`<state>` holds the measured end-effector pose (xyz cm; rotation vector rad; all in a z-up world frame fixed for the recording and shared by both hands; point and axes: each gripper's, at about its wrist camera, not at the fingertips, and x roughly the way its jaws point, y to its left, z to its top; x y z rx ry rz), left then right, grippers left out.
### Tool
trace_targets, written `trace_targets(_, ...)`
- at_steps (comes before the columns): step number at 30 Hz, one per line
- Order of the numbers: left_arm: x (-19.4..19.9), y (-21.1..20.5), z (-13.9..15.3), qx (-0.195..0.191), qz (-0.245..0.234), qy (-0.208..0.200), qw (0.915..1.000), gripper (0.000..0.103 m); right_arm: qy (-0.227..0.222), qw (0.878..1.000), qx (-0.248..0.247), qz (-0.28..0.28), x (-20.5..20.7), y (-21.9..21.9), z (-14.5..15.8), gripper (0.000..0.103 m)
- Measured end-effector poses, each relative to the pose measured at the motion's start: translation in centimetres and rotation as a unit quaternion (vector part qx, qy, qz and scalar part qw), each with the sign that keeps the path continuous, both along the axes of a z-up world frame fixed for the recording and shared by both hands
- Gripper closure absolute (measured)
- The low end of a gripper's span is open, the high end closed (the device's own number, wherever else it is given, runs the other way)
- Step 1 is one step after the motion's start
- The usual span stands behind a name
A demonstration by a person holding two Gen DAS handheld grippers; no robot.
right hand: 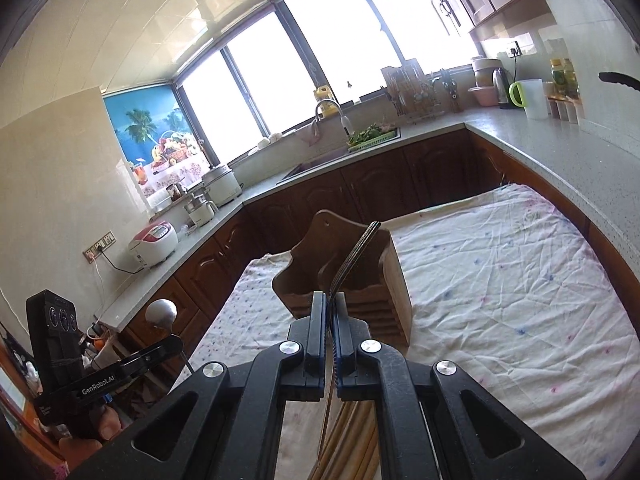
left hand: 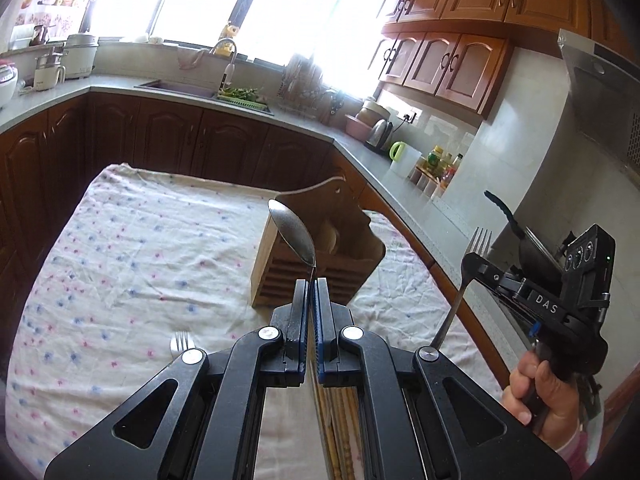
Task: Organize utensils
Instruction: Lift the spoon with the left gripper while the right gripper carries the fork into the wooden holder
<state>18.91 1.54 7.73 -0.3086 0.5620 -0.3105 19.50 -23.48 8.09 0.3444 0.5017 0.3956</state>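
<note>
My left gripper [left hand: 311,282] is shut on a metal spoon [left hand: 292,230], bowl up, held above and in front of the wooden utensil holder [left hand: 320,256]. My right gripper [right hand: 330,298] is shut on a metal fork [right hand: 356,254], seen edge-on, its tines over the wooden holder [right hand: 360,280]. In the left wrist view the right gripper [left hand: 470,264] holds that fork [left hand: 476,248] upright at the right. In the right wrist view the left gripper [right hand: 168,346] holds the spoon [right hand: 161,313] at lower left. Another fork [left hand: 181,342] lies on the cloth.
The holder stands on a table under a flowered white cloth [left hand: 132,248]. Wooden chopsticks [left hand: 340,420] lie on the cloth under the left gripper, also under the right [right hand: 352,432]. Grey counters [right hand: 560,160] with a kettle, bottles and sink surround the table.
</note>
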Motion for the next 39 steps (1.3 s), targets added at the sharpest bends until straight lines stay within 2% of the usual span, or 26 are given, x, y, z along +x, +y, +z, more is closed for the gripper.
trace_targets(8,5.0,-0.2,4.1,0.008,0.029,-0.071,0.997,0.101,-0.061,0.997,0.009,-0.046,5.8,0.4,2.2,0.101)
trace_targets(14,10.1,0.0,4.6,0.008,0.058,-0.088,0.9944,0.101,-0.076,0.994,0.004,-0.074,10.3,0.6,1.7,0.101)
trace_targets(18,12.9,-0.2,3.4,0.007,0.07,-0.086,0.9939,0.101,-0.08,0.994,-0.013,-0.076,11.8,1.1,0.4,0.101)
trace_targets(24,14.9,-1.4,-0.2,0.026,0.069,-0.071,0.9948,0.101,-0.079,0.994,-0.047,-0.064,12.4,2.3,-2.2,0.101)
trace_targets(31,15.3,-2.7,-3.5,0.047,0.051,-0.052,0.9962,0.101,-0.061,0.995,-0.053,-0.051,12.4,2.3,-5.0,0.1)
trace_targets(39,15.0,-4.0,-4.9,0.067,0.035,-0.039,0.9964,0.101,-0.042,0.997,-0.052,-0.028,12.2,2.2,-6.2,0.098)
